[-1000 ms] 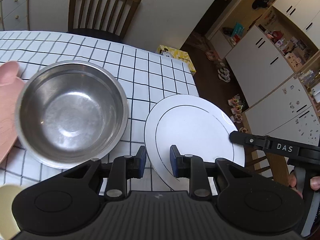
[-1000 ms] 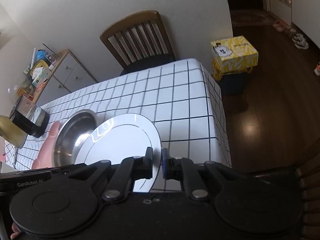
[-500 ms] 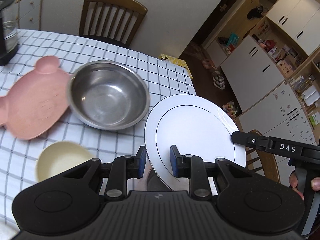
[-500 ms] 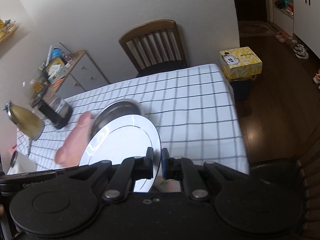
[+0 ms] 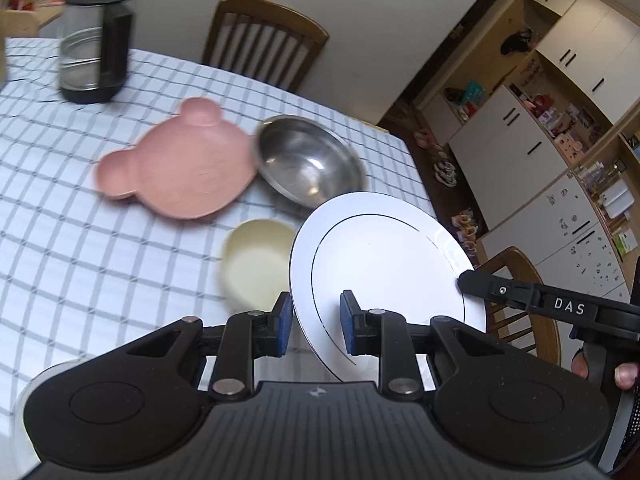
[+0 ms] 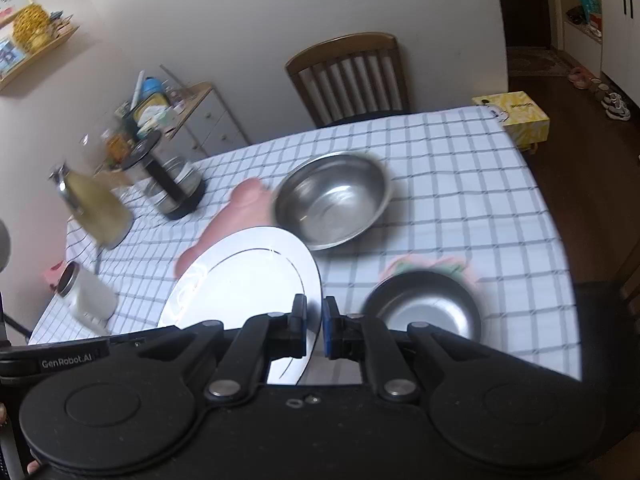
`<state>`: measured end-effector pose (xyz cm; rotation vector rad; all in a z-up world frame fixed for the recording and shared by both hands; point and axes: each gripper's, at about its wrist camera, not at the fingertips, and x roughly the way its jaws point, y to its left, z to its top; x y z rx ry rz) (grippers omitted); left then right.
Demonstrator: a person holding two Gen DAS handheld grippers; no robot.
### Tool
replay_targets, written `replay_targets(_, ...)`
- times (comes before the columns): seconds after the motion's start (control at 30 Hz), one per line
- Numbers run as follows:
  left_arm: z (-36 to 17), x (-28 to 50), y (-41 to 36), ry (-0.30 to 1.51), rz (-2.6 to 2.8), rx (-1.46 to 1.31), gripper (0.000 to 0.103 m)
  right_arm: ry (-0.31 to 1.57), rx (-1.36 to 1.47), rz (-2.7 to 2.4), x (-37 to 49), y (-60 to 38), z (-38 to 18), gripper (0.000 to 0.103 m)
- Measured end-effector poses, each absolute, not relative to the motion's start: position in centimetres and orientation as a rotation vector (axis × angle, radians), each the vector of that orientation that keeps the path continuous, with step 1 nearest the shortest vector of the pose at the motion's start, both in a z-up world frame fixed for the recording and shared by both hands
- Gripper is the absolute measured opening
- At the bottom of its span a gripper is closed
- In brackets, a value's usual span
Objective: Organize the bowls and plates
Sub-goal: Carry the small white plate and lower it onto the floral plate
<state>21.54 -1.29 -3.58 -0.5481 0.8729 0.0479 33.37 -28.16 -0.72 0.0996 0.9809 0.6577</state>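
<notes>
I hold a white plate (image 5: pixel 384 272) with a thin dark ring in the air over the near right corner of the checked table (image 5: pixel 80 240). My left gripper (image 5: pixel 316 320) is shut on its near rim, and a finger (image 5: pixel 500 290) of the right one bites its right edge. In the right wrist view my right gripper (image 6: pixel 315 328) is shut on the plate (image 6: pixel 240 280). On the cloth lie a pink bear-shaped plate (image 5: pixel 180 164), a steel bowl (image 5: pixel 308 160) and a cream bowl (image 5: pixel 256 260). A second steel bowl (image 6: pixel 424 308) sits near the right gripper.
A glass kettle (image 5: pixel 94 44) stands at the far left of the table, with a yellowish bottle (image 6: pixel 96 208) and a white jar (image 6: pixel 86 296) near that edge. A wooden chair (image 5: pixel 264 40) is behind the table, another (image 5: pixel 520 280) at its right. Cupboards line the right wall.
Both grippers have drawn back and risen a little with the plate in them. The table has slid away, bringing the pink plate, cream bowl, kettle and second steel bowl into view.
</notes>
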Motion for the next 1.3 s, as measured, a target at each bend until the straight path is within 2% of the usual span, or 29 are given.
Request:
replay_targets(0.53,-7.7,9.3,7.5,0.941,0.119,-0.535,0.024,1.067,0.113,0.701,22.3,-19.3,-5.2,0.009)
replay_targets(0.97,-14.4,5.9,9.3,1.056,0.139,-0.519,0.024,1.140,0.083,0.683,17.3,-16.1,-11.2,0.009)
replay_targets(1.3,-16.0,4.9,9.7,1.092,0.155,-0.503,0.024,1.182,0.084,0.680,15.4,-15.4,-13.9,0.009)
